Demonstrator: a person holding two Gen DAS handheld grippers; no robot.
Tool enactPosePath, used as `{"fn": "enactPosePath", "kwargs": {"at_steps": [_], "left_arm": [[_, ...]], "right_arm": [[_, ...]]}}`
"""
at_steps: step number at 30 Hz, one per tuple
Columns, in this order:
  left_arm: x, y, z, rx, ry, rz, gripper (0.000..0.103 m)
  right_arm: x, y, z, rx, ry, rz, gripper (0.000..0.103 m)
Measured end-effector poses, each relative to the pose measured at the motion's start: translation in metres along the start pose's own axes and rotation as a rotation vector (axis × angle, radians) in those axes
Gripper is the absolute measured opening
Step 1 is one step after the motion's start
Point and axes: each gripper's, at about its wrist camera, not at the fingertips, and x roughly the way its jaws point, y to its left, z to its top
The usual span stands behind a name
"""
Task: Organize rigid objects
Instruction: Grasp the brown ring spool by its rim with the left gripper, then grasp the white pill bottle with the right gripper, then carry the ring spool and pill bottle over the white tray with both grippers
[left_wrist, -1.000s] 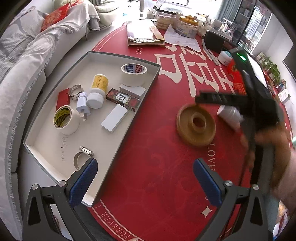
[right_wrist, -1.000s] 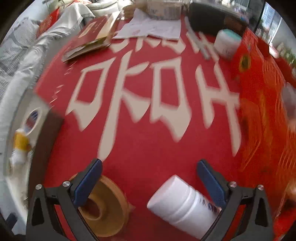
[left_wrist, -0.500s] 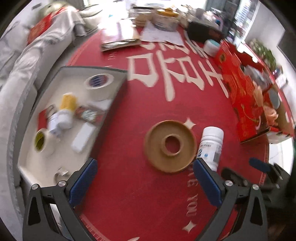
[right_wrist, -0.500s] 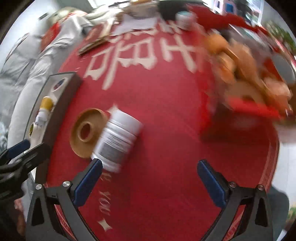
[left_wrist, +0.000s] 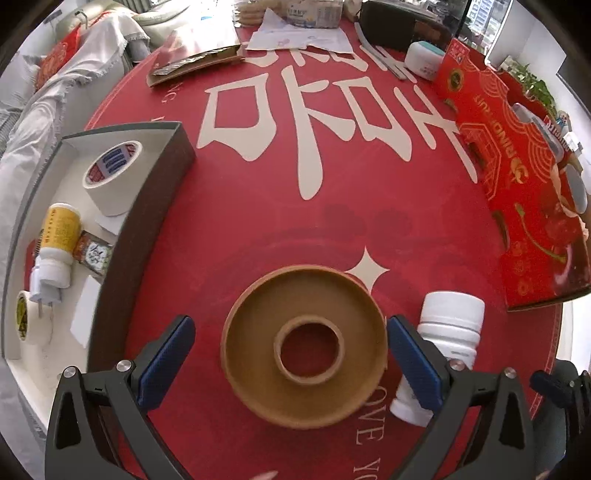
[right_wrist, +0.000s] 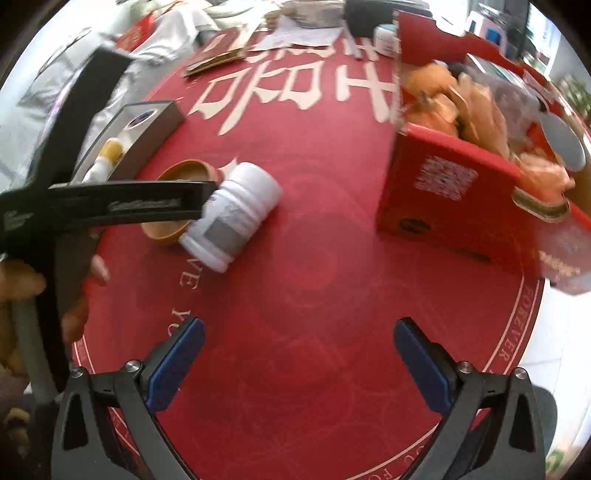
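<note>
A round wooden ring dish (left_wrist: 255, 354) lies on the red tablecloth. My left gripper (left_wrist: 290, 332) is open, with one blue pad on each side of the dish and neither pad clearly touching it. A white pill bottle (left_wrist: 448, 332) lies on its side just right of the right pad. In the right wrist view the bottle (right_wrist: 236, 214) lies well ahead of my open, empty right gripper (right_wrist: 297, 332). There a black finger (right_wrist: 129, 206) of the left gripper hides part of the dish (right_wrist: 177, 171).
A grey tray (left_wrist: 147, 221) at the left holds tape rolls, a yellow-labelled bottle and small boxes. A red gift box (left_wrist: 517, 184) with fruit stands at the right. Papers, jars and a booklet crowd the far table edge. A hand (right_wrist: 74, 314) holds the left gripper.
My left gripper has moved in over the wooden dish, which now sits between its pads. My right gripper has drawn back from the white bottle, toward the table's near edge.
</note>
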Motion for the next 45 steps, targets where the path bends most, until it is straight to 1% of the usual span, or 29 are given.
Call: {"fn": "enactPosePath", "kwargs": {"at_steps": [1,2,3,5,6,8,9,11,12,15,18,21,23,25,26,29,31,33,35,36,37,38,39,40,41,42,43,44,45], "left_arm": [[0.004,0.001,0.000,-0.004,0.013,-0.021,0.103],[0.007,-0.003,0.001,0.020,0.035,0.004,0.103],[0.004,-0.006,0.002,0.046,0.020,0.012,0.103],[0.002,-0.004,0.005,0.021,0.026,-0.001,0.103],[0.001,-0.005,0.007,0.037,0.028,0.004,0.103],[-0.002,-0.004,0.010,0.036,0.036,-0.002,0.102],[-0.003,-0.003,0.010,0.036,0.037,-0.004,0.100],[-0.012,-0.001,0.009,0.044,0.026,-0.007,0.089],[-0.013,0.000,0.007,0.047,0.038,-0.004,0.089],[-0.019,0.009,-0.003,0.025,0.036,-0.001,0.089],[-0.025,0.018,-0.012,0.003,0.024,0.004,0.089],[-0.026,0.020,-0.007,-0.010,0.026,0.007,0.089],[-0.025,0.015,0.000,0.014,0.006,0.011,0.089],[-0.024,0.008,0.008,0.050,-0.006,0.036,0.089],[-0.023,0.006,0.011,0.059,-0.006,0.046,0.090],[-0.022,0.011,0.011,0.032,0.001,0.029,0.090],[-0.021,0.020,0.000,0.013,0.000,0.020,0.091],[-0.019,0.023,-0.004,0.008,0.001,0.017,0.095],[-0.015,0.026,-0.002,0.009,0.005,0.027,0.101],[-0.015,0.028,-0.002,0.010,0.004,0.027,0.103],[-0.013,0.028,0.000,0.011,0.002,0.019,0.103],[-0.011,0.028,0.002,0.012,0.002,0.008,0.103],[-0.008,0.027,0.007,0.017,-0.003,0.005,0.103],[-0.008,0.029,0.007,0.021,-0.006,0.003,0.103],[-0.007,0.029,0.008,0.026,-0.009,0.005,0.103],[-0.007,0.028,0.007,0.027,-0.010,0.007,0.103],[-0.007,0.028,0.007,0.032,-0.012,0.014,0.101],[-0.008,0.027,0.007,0.035,-0.015,0.008,0.098],[-0.010,0.024,0.003,0.038,-0.015,-0.006,0.091]], "right_arm": [[0.000,0.002,0.000,-0.005,0.001,0.002,0.103],[0.000,0.003,0.000,-0.008,0.000,0.005,0.103],[0.001,0.004,0.000,-0.012,0.000,0.006,0.103],[-0.001,0.007,0.000,-0.024,-0.002,0.010,0.103],[-0.001,0.009,0.000,-0.030,-0.005,0.010,0.103],[-0.003,0.011,0.000,-0.043,-0.010,0.008,0.103],[-0.004,0.012,0.000,-0.050,-0.013,0.004,0.103],[-0.007,0.015,-0.001,-0.070,-0.023,-0.004,0.103],[-0.007,0.016,0.000,-0.082,-0.027,-0.008,0.103],[-0.002,0.021,0.005,-0.101,-0.024,-0.013,0.103],[0.003,0.017,0.011,-0.035,-0.025,-0.011,0.103],[0.008,0.005,0.019,0.101,-0.017,-0.011,0.103],[0.009,-0.006,0.023,0.209,-0.009,0.017,0.103],[0.010,-0.014,0.026,0.294,-0.006,0.037,0.103],[0.012,-0.015,0.029,0.322,-0.002,0.039,0.103],[0.021,-0.011,0.040,0.355,0.012,0.020,0.103],[0.026,-0.007,0.047,0.378,0.020,0.029,0.103],[0.036,-0.003,0.054,0.402,0.049,0.044,0.098],[0.041,0.006,0.064,0.387,0.070,-0.009,0.095],[0.044,0.010,0.068,0.370,0.077,-0.021,0.095],[0.047,0.016,0.073,0.347,0.086,-0.040,0.094],[0.052,0.025,0.077,0.304,0.103,-0.084,0.092],[0.053,0.032,0.080,0.269,0.100,-0.117,0.087],[0.054,0.037,0.083,0.240,0.098,-0.148,0.074],[0.054,0.042,0.085,0.210,0.094,-0.178,0.057],[0.053,0.044,0.086,0.199,0.092,-0.184,0.046],[0.053,0.043,0.085,0.193,0.096,-0.174,0.041],[0.051,0.038,0.083,0.205,0.104,-0.130,0.041],[0.049,0.033,0.081,0.219,0.111,-0.106,0.041]]}}
